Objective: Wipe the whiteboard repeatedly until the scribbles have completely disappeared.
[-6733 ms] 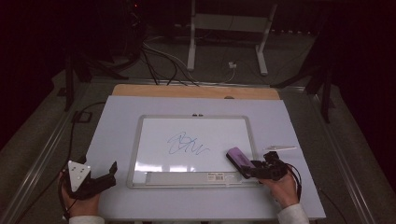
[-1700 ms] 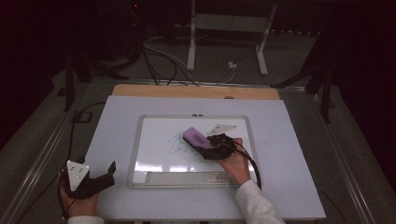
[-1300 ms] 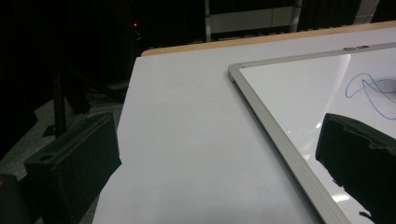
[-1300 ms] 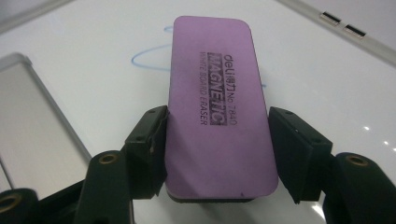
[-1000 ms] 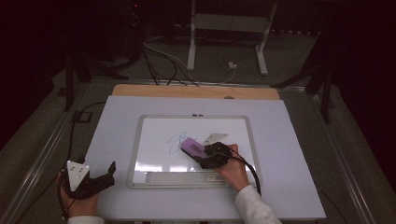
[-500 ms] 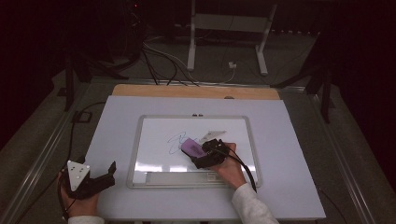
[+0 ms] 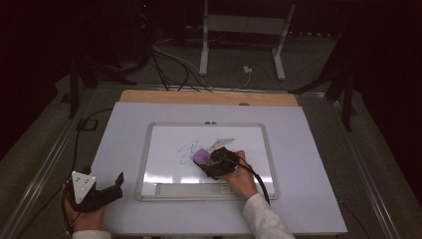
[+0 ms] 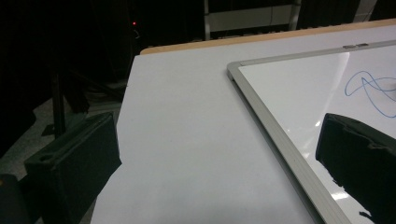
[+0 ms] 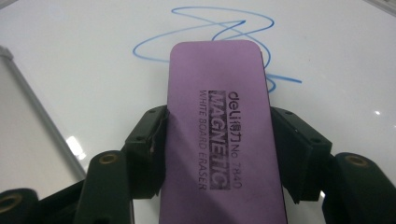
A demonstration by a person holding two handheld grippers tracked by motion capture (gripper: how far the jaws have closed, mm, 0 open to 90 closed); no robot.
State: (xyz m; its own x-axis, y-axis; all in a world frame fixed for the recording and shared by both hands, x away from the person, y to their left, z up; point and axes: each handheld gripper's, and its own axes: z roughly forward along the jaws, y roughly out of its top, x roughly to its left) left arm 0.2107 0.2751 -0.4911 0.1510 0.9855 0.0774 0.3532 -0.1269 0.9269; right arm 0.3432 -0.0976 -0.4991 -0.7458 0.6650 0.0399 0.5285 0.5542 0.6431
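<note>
The purple eraser (image 9: 219, 135) is clamped by the right gripper (image 7: 215, 163) on the whiteboard (image 7: 154, 149) — the blue scribble (image 9: 210, 28) is mostly unerased; the left gripper (image 7: 99, 191) is held open, empty.

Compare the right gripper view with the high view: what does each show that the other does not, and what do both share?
Right gripper view alone: the printed wording on the purple eraser, reading WHITE BOARD ERASER and MAGNETIC, and the right gripper jaws pressed on its two long sides.

High view alone: the left gripper held open over the table near its front left corner, off the whiteboard, and the floor beyond with a stand and cables.

Both: the eraser over the blue scribble, on the whiteboard.
</note>
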